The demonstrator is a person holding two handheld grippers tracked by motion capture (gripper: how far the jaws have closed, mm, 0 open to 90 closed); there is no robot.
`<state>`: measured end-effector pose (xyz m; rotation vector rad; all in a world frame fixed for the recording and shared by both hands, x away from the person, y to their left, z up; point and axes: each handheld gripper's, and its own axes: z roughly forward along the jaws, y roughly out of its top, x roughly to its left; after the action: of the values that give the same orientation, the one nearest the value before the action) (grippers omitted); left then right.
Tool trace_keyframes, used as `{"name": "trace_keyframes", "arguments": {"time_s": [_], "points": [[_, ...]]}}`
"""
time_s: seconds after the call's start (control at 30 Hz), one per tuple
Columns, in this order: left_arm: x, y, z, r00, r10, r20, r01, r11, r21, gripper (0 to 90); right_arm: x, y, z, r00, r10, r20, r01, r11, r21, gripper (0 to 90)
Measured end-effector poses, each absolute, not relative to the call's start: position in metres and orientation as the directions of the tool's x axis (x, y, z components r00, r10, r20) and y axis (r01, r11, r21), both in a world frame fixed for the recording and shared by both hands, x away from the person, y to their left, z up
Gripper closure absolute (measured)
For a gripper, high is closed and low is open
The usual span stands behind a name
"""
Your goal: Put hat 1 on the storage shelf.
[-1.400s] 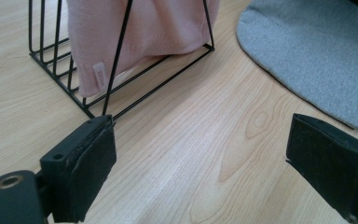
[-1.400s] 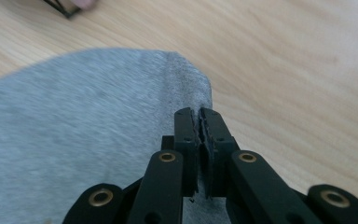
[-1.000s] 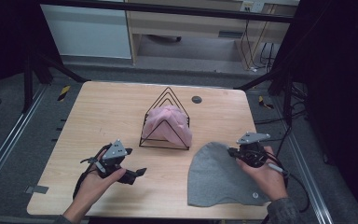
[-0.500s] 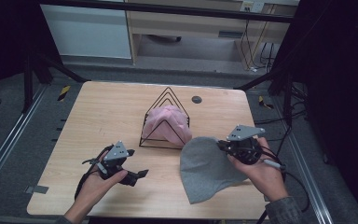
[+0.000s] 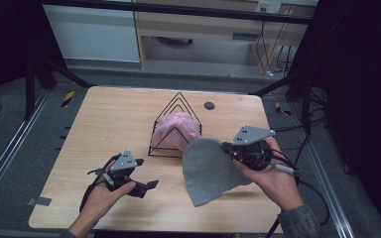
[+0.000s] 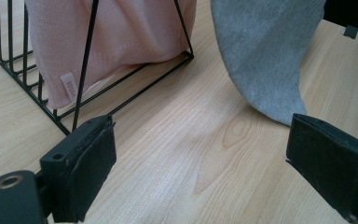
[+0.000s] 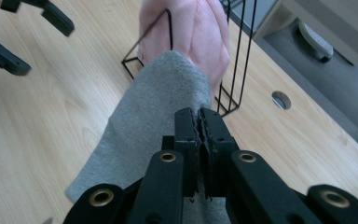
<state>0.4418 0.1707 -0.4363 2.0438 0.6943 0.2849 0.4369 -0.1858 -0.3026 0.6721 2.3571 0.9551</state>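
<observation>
From the high view, the right gripper (image 5: 226,147) pinches the edge of a grey hat (image 5: 211,171) and holds it off the table (image 5: 104,124), just beside a black wire rack (image 5: 174,130) that already has a pink hat (image 5: 178,128) in it. The left gripper (image 5: 149,186) rests apart, jaws wide and empty. In the left gripper view the grey hat (image 6: 265,56) hangs with its low tip near the wood. In the right gripper view the jaws are clamped on the grey fabric. So one hat looks stowed; the grey one is lifted but not yet slotted into the rack
</observation>
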Motion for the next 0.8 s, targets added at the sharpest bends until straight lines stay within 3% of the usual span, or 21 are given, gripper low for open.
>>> {"name": "trace_keyframes", "arguments": {"time_s": [0.8], "points": [[0.437,0.143,-0.438,0.848,0.521,-0.097,0.353,-0.420,0.836,9.9,0.427,-0.156,-0.265,-0.783,0.547,-0.295,0.147,0.624,0.768,86.7]]}}
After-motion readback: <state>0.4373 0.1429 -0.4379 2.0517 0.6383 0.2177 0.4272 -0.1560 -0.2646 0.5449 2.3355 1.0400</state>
